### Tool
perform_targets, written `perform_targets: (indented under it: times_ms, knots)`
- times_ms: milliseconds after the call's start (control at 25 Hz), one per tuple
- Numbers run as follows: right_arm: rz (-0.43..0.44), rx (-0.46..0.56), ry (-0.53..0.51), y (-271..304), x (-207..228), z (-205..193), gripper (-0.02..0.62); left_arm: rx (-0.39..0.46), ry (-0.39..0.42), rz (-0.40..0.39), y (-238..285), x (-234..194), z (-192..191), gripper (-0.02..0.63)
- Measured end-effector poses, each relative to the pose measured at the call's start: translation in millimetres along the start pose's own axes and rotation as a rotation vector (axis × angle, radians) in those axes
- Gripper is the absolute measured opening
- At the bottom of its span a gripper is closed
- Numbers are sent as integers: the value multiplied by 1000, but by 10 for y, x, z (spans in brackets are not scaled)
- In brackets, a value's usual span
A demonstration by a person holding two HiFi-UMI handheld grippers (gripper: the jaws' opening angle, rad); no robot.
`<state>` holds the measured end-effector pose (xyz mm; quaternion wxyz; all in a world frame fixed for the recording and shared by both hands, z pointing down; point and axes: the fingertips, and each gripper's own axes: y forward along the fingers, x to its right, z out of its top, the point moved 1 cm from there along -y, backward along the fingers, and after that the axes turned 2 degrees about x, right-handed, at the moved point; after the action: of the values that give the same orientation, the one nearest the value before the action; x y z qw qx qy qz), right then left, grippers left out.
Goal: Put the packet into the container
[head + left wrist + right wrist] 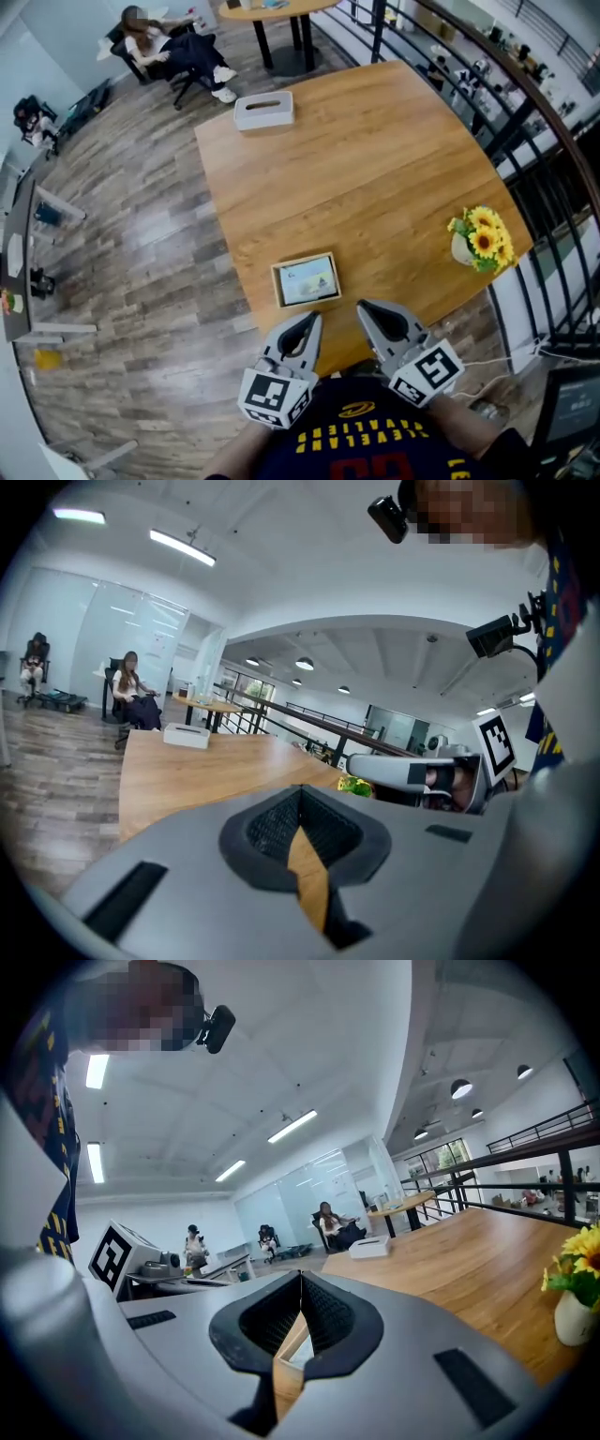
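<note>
Pale packet [307, 278] lying flat inside wood-rimmed container [277, 286], near front edge of table [375, 159]. Just short of it, left gripper [313, 319] and right gripper [365, 308], jaws pressed together, holding nothing. Open tabletop beyond; flower pot [482, 239] at right edge, white box [263, 110] at far corner.

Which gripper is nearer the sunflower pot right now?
Right. In the head view the right gripper is lower-left of the sunflower pot; the left gripper is farther left, just below the wooden tray.

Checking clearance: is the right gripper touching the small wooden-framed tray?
Apart. Head view shows bare tabletop between the shut right gripper and the small wooden-framed tray.
</note>
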<state>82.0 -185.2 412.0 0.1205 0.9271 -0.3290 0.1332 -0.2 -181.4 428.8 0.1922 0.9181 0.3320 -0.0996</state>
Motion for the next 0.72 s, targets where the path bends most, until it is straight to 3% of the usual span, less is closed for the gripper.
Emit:
perform_targets:
  times_ms: [160, 480, 720]
  knots:
    - [28, 24, -11, 35, -59, 87, 11, 39, 9, 45, -88, -72, 61, 0]
    - [80, 58, -30, 61, -195, 186, 11, 32, 7, 93, -110, -136, 67, 0]
    - [95, 62, -49, 40, -244, 209, 11, 36, 9, 75, -92, -100, 41, 0]
